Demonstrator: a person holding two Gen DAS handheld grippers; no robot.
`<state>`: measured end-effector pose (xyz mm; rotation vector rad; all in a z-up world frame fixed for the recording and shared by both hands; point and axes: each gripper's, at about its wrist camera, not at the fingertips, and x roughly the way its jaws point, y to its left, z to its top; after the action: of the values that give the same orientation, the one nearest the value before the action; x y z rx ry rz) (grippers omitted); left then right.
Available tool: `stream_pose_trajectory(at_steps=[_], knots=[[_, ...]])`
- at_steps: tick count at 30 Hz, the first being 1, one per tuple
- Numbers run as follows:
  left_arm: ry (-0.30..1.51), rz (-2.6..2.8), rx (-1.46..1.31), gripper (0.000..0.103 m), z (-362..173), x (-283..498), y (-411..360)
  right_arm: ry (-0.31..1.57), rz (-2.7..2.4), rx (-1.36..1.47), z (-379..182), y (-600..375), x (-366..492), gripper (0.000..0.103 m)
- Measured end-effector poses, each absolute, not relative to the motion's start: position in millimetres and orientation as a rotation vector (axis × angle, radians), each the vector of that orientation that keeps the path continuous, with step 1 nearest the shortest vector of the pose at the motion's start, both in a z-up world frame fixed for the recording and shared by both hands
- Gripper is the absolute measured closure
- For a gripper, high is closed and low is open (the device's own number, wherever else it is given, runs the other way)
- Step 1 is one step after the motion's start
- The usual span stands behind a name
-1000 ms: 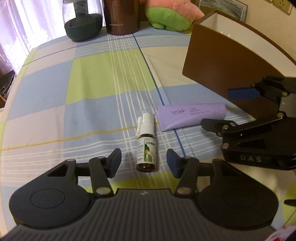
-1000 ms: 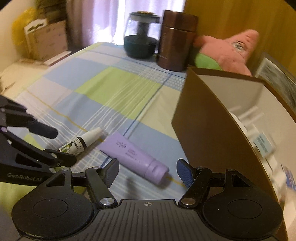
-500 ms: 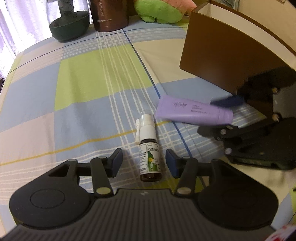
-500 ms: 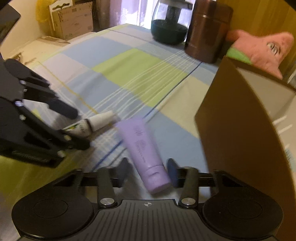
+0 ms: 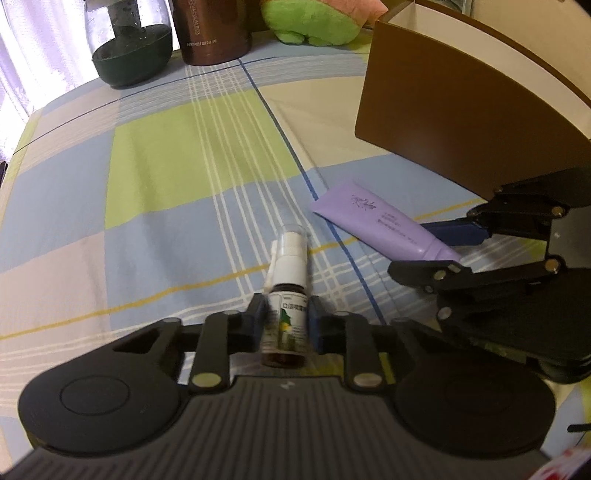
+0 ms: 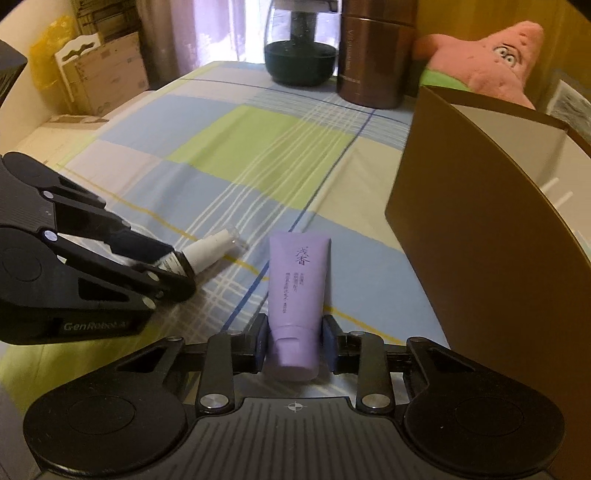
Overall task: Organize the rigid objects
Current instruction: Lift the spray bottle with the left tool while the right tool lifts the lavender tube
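Your left claw [image 5: 284, 326] is clamped on the small spray bottle [image 5: 287, 295], its pads pressing both sides of the labelled brown body while the white nozzle and clear cap point away from you. The bottle lies on the checked cloth [image 5: 166, 177], just left of the purple tube [image 5: 384, 225].

Your right claw [image 6: 295, 341] has its jaws closing on that purple tube [image 6: 297, 291]; the pads sit against the narrow cap end on both sides, and the flat crimped end points away from you. The tube lies flat on the cloth [image 6: 258, 147], just left of the brown box [image 6: 491, 236].

Taking the brown box [image 5: 450, 122] as your landmark: it stands upright with an open top and pale inner walls, and what is inside it is too unclear to name. The tube is near its front left corner, not touching it. The spray bottle [image 6: 207, 253] is further to the left of the box, beyond the tube. In the right wrist view your left claw [image 6: 173, 269] reaches in from the left edge and covers most of the bottle's body.

Well behind the box, at the far edge of the cloth, stand a dark glass jar [image 5: 129, 44] and a brown metal canister [image 5: 212, 29] side by side, with a pink and green plush toy [image 6: 491, 59] just behind the box's far wall.
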<state>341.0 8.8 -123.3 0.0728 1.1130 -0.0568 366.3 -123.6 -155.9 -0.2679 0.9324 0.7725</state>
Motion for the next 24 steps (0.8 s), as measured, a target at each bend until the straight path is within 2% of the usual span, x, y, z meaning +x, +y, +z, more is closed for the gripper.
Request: stream_pose_trajectory(at_steps=[7, 24], knots=[[1.135, -0.057, 0.053, 0.084, -122, 324, 6, 0.949, 0.763, -0.243, -155, -138, 343, 0.076], [1.212, -0.128, 0.04, 0.084, -114, 223, -17, 1.034, 0.772, -0.218, -150, -179, 247, 0.075]])
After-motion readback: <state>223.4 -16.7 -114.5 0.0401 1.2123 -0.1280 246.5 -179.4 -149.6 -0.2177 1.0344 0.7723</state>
